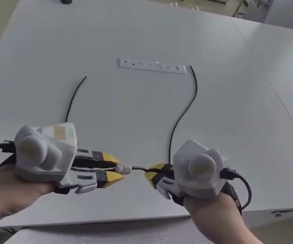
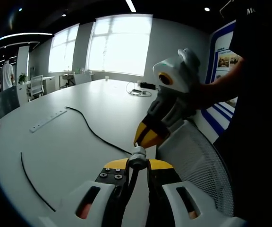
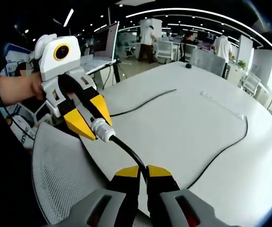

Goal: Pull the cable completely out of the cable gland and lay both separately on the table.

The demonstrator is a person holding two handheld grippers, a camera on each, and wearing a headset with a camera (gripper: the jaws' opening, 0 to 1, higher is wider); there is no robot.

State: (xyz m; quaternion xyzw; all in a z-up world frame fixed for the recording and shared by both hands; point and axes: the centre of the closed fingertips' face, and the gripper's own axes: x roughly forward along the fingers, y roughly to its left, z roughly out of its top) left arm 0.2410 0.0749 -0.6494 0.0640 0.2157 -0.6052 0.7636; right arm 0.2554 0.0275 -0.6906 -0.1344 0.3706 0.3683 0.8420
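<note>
We grip the white plastic cable gland [image 3: 103, 129] with the left gripper [image 1: 117, 171], the thin black cable [image 1: 183, 113] with the right gripper [image 1: 149, 175] (fingers [image 3: 126, 173] clamped), and jerking could slip either.

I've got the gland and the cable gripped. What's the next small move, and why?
Probably draw the right gripper straight away from the left gripper, with the left held steady. The left jaws are shut on the cable gland, the right on the black cable just beside it, and the cable is not yet out.
</note>
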